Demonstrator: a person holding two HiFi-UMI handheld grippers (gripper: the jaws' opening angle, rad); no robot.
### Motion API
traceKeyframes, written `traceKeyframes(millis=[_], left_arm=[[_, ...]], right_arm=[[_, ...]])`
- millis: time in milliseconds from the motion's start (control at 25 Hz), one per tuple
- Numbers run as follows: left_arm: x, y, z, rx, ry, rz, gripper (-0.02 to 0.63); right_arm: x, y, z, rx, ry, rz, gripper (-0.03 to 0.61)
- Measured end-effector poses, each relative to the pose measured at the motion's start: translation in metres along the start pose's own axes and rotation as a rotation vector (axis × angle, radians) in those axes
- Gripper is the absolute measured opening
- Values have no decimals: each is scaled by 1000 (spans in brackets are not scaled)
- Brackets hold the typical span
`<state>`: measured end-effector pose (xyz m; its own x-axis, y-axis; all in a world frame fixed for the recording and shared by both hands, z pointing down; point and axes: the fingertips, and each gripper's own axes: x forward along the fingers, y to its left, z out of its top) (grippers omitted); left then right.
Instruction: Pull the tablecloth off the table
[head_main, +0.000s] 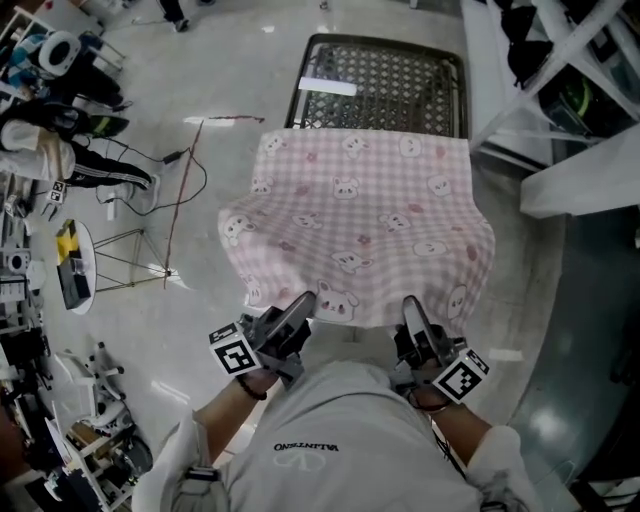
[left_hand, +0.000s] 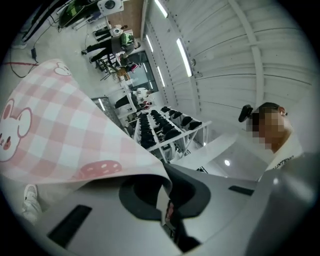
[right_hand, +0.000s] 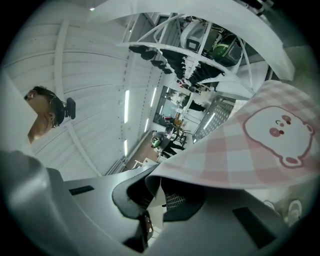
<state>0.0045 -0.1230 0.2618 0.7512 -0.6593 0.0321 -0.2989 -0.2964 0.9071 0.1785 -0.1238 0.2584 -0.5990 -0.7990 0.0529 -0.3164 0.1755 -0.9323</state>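
- A black cable (head_main: 186, 165) lies looped on the pale floor to the left, well apart from the surface.
- The left gripper (head_main: 300, 306) is at the near left. Its jaws are pressed together on the near hem of the tablecloth (head_main: 360, 215), and the left gripper view shows a fold of the fabric pinched between them.
- The tablecloth is pink-and-white check printed with small bears. It is spread over most of the surface (head_main: 385, 85), and its left and right sides and near edge droop past the rim.
- At the far end a strip of the surface's dark metal mesh is bare, with a white strip (head_main: 328, 87) lying on it.
- The right gripper (head_main: 411, 308) is at the near right. Its jaws are likewise clamped on the near hem, and the right gripper view shows the cloth edge curling into the nip.
- The two grippers hold the hem apart from each other, near its two corners.
- White racking (head_main: 560, 60) is on the far right, beside the surface.
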Motion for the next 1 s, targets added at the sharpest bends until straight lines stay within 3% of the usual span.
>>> traceKeyframes(millis=[640,1000], left_arm=[[2,-82,6,18,-16,-131,5],[8,-106,15,77,-25,-173,9]], right_arm=[[-24,73,34,-44,-87,95,20],[-28,98,48,-55,-108,149,23]])
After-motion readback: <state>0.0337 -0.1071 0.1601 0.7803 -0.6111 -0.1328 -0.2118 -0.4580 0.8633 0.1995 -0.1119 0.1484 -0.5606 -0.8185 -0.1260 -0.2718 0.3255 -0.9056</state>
